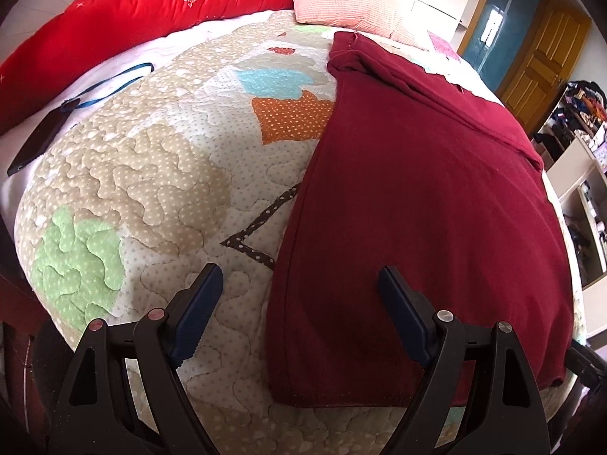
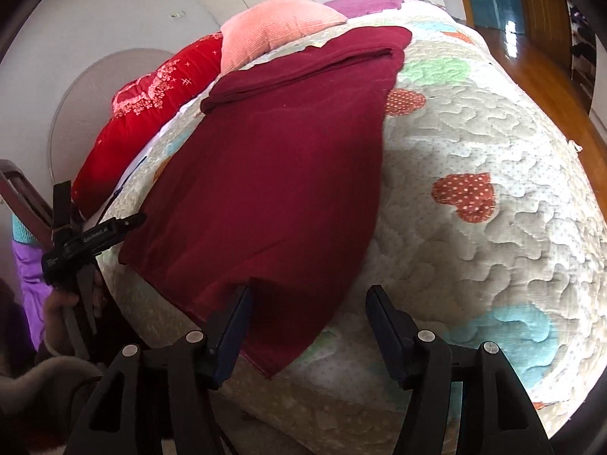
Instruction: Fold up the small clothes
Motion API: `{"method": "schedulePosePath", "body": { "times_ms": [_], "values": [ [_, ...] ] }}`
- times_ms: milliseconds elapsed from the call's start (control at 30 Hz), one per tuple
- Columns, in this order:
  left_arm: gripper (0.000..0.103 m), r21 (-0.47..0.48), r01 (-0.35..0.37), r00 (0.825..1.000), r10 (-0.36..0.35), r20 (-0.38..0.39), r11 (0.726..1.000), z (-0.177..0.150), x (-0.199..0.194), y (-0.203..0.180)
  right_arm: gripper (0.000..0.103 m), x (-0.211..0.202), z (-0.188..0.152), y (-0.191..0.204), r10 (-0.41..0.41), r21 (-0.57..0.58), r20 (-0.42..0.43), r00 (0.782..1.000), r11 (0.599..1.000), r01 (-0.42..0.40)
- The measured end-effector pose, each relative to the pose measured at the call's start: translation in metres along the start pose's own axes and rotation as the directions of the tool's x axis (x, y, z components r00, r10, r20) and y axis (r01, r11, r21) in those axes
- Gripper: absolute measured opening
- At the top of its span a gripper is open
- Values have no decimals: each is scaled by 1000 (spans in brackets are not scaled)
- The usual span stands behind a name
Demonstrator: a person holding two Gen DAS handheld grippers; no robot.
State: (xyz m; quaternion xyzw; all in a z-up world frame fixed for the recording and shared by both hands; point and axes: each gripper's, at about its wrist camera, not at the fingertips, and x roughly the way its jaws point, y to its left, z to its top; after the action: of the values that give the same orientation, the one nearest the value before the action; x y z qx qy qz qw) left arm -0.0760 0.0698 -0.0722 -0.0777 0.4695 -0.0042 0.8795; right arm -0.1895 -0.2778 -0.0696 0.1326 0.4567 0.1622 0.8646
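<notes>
A dark red garment (image 1: 417, 208) lies flat on the patchwork quilt (image 1: 151, 170), with a folded band across its far end. My left gripper (image 1: 299, 271) is open above the garment's near left edge, one finger over the quilt and the other over the cloth. In the right wrist view the same garment (image 2: 273, 189) runs away from me. My right gripper (image 2: 309, 292) is open over its near corner, with nothing pinched between the pads. A finger of the left gripper (image 2: 125, 224) shows at the garment's left corner, held by a hand (image 2: 57, 311).
A red embroidered duvet (image 1: 132, 11) and a pink pillow (image 1: 341, 3) lie at the head of the bed. A dark phone (image 1: 34, 144) on a blue lanyard rests at the left. Shelves (image 1: 580, 174) and a wooden door (image 1: 542, 60) stand beyond the bed's right edge.
</notes>
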Motion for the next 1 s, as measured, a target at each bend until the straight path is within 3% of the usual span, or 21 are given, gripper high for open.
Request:
{"method": "schedulePosePath", "body": {
  "times_ms": [33,67,133,167,300,467,633,1000],
  "values": [
    [84,3,-3,1000,3,0,1000,0,0,-1,46,2,-1,5,-2,-16,5,1000,1000,2],
    [84,5,-2,1000,2,0,1000,-1,0,-3,27,6,-2,13,-15,-51,7,1000,999,15],
    [84,9,1,1000,-1,0,1000,-2,-1,-3,11,8,-3,24,-80,-124,25,996,989,82],
    [84,12,0,1000,0,0,1000,-3,-2,-3,10,6,-2,28,-104,-151,35,994,983,108],
    [84,6,3,1000,-3,-2,1000,-6,-4,-2,9,-1,2,22,-131,-152,41,991,979,136],
    [84,27,-2,1000,2,-13,1000,-10,-8,-3,11,4,-2,6,-72,-79,11,997,994,73],
    [84,12,45,997,-44,-59,999,-16,-10,5,38,4,-3,-10,74,19,-5,997,997,-74],
    [85,59,88,990,-81,-116,994,-17,-8,5,43,10,-1,-11,125,-7,5,992,992,-125]
  ]
}}
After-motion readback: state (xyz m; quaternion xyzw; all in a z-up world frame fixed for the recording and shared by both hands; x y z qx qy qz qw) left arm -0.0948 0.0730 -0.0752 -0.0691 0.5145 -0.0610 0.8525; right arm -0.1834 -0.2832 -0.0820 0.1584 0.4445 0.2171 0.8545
